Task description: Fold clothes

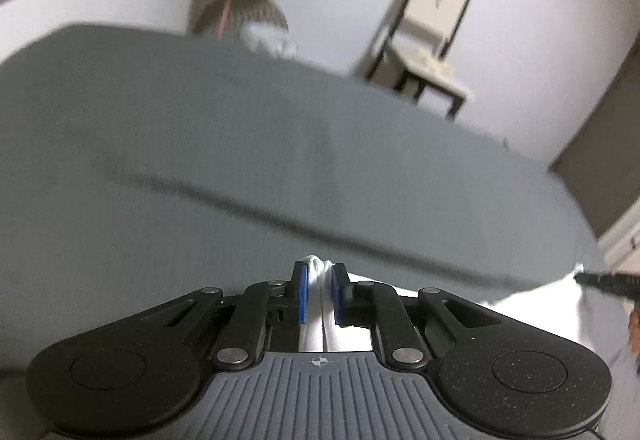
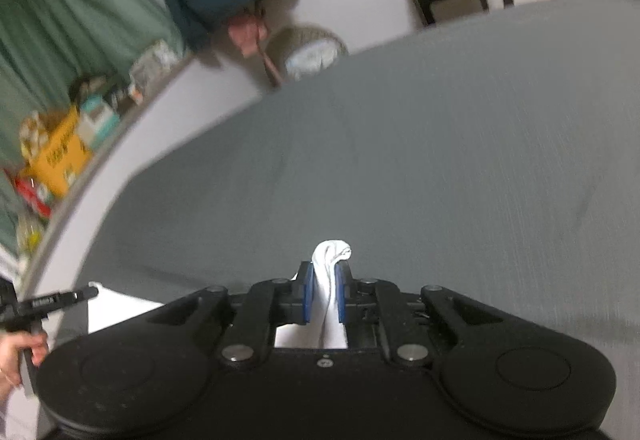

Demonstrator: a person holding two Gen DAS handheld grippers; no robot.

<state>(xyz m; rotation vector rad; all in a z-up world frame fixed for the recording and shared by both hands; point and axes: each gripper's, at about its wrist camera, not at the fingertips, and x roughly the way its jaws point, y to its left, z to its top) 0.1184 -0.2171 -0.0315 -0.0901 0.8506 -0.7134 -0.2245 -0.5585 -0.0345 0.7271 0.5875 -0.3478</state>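
While a bunched edge of the white garment (image 2: pixel 331 272) is pinched in the closed right tongs (image 2: pixel 325 294) and left tongs (image 1: pixel 319 294) above the grey bed (image 2: pixel 440 159), slippage is risked if the cloth is pulled taut, and uneven tension could skew the fold.

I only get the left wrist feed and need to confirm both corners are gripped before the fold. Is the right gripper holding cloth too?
Observer: Yes. The right gripper is shut on a bunched fold of the white garment.
Operator: Anything lying ahead of it?
Observer: Only bare grey bed surface.
Operator: What's off to its left?
Observer: A ledge with a yellow box and other clutter.
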